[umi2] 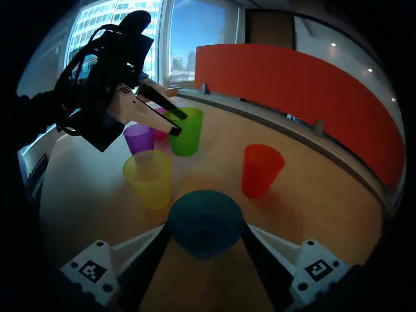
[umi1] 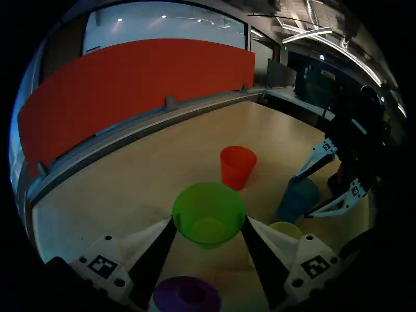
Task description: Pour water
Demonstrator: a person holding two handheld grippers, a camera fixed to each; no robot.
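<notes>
Nearest, the left gripper is closed to cup width, both fingers pressing the sides of the green cup. Likewise the right gripper clamps the blue cup at the near part of the table. Both cups look like thin, light plastic, slick and easily squashed, so a mid-wall hold below the rim suits pouring. Whether either holds water I cannot tell. Farther off stand the yellow cup, purple cup and red cup.

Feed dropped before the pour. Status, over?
Left gripper shut on green plastic cup. Right gripper shut on blue plastic cup. Yellow plastic cup stands close beside both, over.
</notes>
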